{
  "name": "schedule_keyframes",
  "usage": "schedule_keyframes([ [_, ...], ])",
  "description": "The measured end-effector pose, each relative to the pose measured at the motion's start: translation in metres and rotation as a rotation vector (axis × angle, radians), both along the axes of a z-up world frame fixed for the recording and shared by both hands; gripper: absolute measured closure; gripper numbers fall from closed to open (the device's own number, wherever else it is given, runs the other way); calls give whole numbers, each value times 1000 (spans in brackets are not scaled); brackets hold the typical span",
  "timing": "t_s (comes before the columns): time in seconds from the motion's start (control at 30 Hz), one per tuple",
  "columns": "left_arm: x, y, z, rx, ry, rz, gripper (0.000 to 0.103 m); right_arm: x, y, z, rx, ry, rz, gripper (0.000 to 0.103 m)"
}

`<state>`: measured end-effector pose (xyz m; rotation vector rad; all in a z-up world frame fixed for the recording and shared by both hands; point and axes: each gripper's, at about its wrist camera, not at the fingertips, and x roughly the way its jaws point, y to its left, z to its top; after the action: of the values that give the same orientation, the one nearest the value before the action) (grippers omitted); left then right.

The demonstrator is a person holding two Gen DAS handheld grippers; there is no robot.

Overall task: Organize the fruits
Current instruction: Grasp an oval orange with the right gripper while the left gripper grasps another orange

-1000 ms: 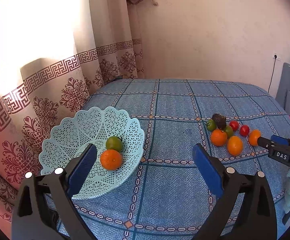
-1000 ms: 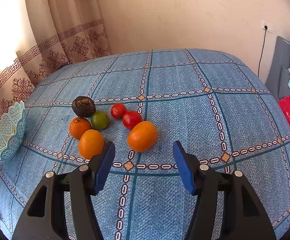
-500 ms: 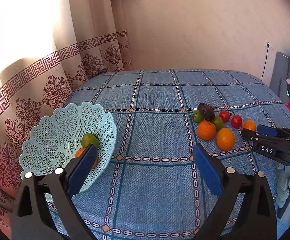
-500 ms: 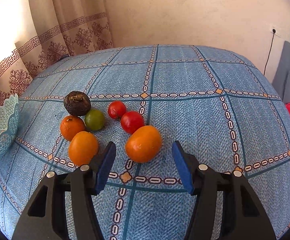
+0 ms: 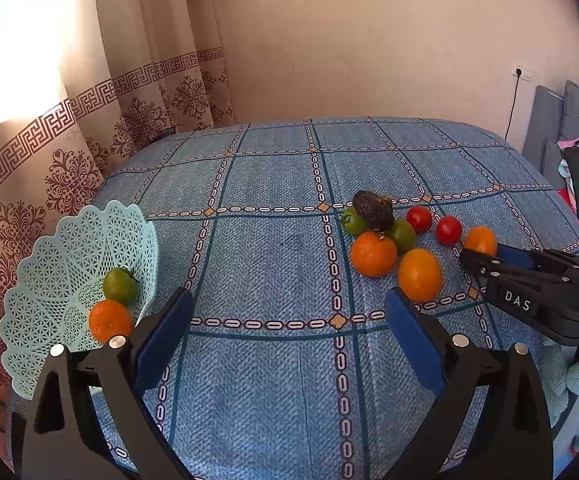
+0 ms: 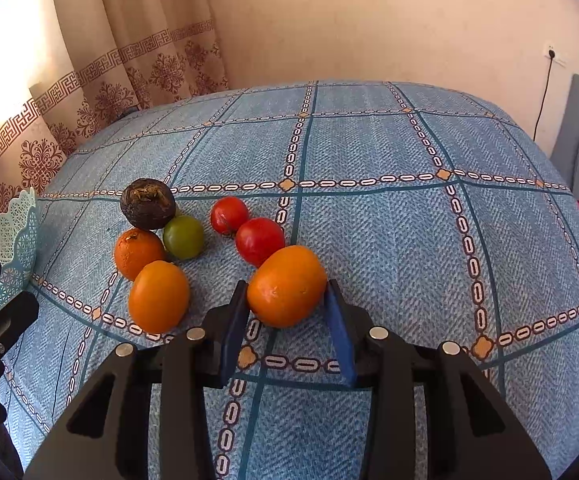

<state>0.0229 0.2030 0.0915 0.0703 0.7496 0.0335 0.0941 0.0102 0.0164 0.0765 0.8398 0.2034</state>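
Right gripper [image 6: 285, 308]: jaws drawn in on either side of the nearest orange [image 6: 286, 286], pads touching or all but touching its flanks; whether the grip is fully set cannot be told; the fruit rests on the blue checked bedspread [image 6: 389, 216], just in front of two red tomatoes [image 6: 260, 241].

Left gripper [image 5: 285, 332]: jaws wide, holding nothing, hanging above bare bedspread between basket and fruit pile.

Basket [image 5: 61, 264]: pale green lattice bowl at the bed's left edge by the curtain [image 5: 137, 120]; one orange fruit [image 5: 110, 320] and one green fruit [image 5: 120, 286] already inside.

Still loose: two more oranges [image 6: 158, 296], a green fruit [image 6: 183, 237], a dark wrinkled fruit [image 6: 148, 204], and, in the left wrist view, another green one [image 5: 354, 221] behind it.

Step in hand: gripping the nearest orange for the trip to the basket, by my reading.

Doing it well: squeeze across the widest part, firmly enough that the round skin does not roll out, gently enough not to bruise; lift straight up before swinging left, so the neighbouring tomatoes are not knocked.

Changed since half a second ago: the right jaws stood wide apart short of the orange and are now narrowed about it; the left gripper has pulled further from the basket, which now sits lower and farther left in its view.
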Motion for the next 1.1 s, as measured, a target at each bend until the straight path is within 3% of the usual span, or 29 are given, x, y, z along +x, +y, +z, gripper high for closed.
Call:
schedule_keyframes([
  [0.43,24,-43,-12,-53,61,-100,7,-7,-45,11,45,-29,-108,64],
  [0.57,32,-58,-18,-52,84,-129,15,-7,-53,11,66,-24,-130,64],
  [0.67,39,-66,-25,-56,105,-136,28,-8,-60,10,79,-21,-144,64],
  [1.03,56,-71,-49,-136,175,-123,52,-10,-62,10,79,-27,-140,64],
  [1.1,53,-72,-48,-160,170,-150,68,-11,-58,10,73,-31,-138,64],
])
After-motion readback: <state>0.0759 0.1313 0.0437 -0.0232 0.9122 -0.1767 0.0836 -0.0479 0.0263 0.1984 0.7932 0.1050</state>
